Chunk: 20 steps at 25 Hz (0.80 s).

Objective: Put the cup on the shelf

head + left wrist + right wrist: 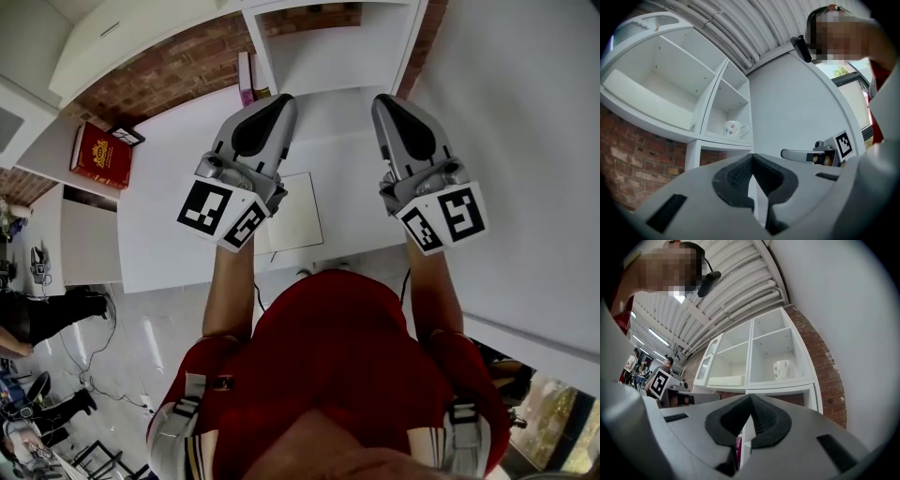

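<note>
the left gripper (pixel 751 158) is fully closed: its two dark pads (pixel 736 178) meet at the tips and nothing is between them. the right gripper (pixel 750 397) is likewise fully closed, tips touching, with nothing held. in the head view both grippers are held side by side, well apart, over a white table (pixel 169 197), each pointing toward the shelf (pixel 780 383) beyond the table's far side. each carries its marker cube (pixel 223 214) at the rear, nearest the person. the cup (pixel 733 127) stands upright on the shelf, in the lower of the two open compartments of the narrow right-hand column. it is white with small coloured dots, and its handle points right in the left gripper view. the right gripper view shows it in that same compartment, apart from both side walls. the shelf is white and stands against a brick wall (pixel 628 159). a pale pad (pixel 298 214) lies flat on the table between the grippers, its left edge hidden under the left gripper. a red book (pixel 101 155) lies on a separate surface to the left of the table. a pink item (pixel 246 80) stands just beside the shelf's upright; what it is cannot be told. the person wears a red shirt (pixel 347 356).
</note>
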### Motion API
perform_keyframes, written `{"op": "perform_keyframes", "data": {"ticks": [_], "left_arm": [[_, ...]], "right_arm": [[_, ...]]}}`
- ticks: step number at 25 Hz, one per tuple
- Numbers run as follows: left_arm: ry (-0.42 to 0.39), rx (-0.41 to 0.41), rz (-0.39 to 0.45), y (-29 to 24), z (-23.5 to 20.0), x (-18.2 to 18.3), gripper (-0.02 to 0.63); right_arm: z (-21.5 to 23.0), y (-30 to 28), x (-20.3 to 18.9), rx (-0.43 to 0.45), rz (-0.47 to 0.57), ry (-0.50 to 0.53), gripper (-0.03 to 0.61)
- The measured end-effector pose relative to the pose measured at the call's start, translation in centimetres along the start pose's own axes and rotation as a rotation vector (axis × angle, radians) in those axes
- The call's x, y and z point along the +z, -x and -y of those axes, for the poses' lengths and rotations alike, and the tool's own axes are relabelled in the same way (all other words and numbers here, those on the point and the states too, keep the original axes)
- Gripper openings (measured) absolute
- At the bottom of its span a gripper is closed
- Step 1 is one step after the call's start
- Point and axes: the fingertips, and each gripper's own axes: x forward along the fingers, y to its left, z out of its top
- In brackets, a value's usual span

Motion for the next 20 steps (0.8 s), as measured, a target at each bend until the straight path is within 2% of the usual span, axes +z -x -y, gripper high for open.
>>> {"op": "perform_keyframes", "data": {"ticks": [6,20], "left_arm": [[-0.014,-0.003,-0.011,0.1,0.0,-0.3,0.005],[-0.002,-0.005,-0.009,0.2,-0.5,-0.9,0.005]], "right_arm": [[-1.0,-0.1,-0.6,0.030,-0.009,0.026,-0.002],[-1.3,-0.5,-1.2,0.019,-0.034,0.070,-0.003]]}}
